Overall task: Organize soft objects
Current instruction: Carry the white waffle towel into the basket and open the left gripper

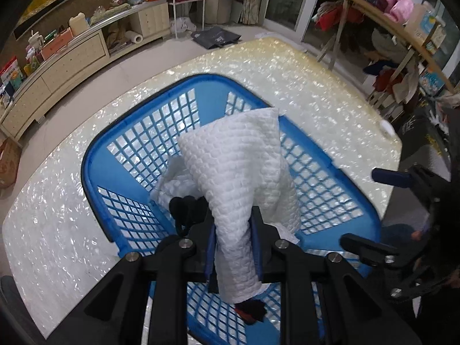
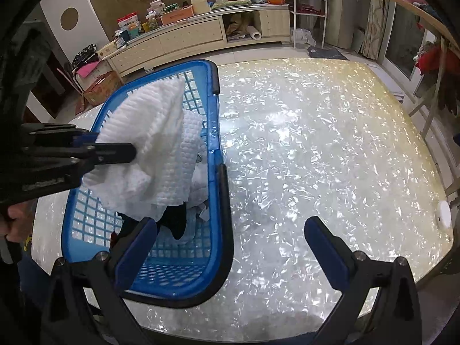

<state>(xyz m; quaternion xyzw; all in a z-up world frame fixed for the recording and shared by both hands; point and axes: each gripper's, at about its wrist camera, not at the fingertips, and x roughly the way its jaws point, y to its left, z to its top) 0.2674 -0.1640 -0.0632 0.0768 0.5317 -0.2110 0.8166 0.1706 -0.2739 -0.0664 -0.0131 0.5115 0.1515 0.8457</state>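
Left hand-held gripper (image 1: 233, 244) pinches the white quilted cloth (image 1: 238, 166) above the blue basket (image 1: 95, 155) at the worktop (image 2: 316, 158) left edge; right hand-held gripper (image 2: 230, 235) spread, holding nothing. Step: lifting cloth out. Next probably needs a clear worktop spot.

White quilted cloth (image 1: 238, 169), crumpled and bunched, lifted above a blue lattice basket (image 1: 138, 149), one end hanging down. Dark garments (image 2: 175, 224) and more white fabric lying on the basket floor beneath. Basket upright on the bench, at 9 o'clock in the right wrist view.
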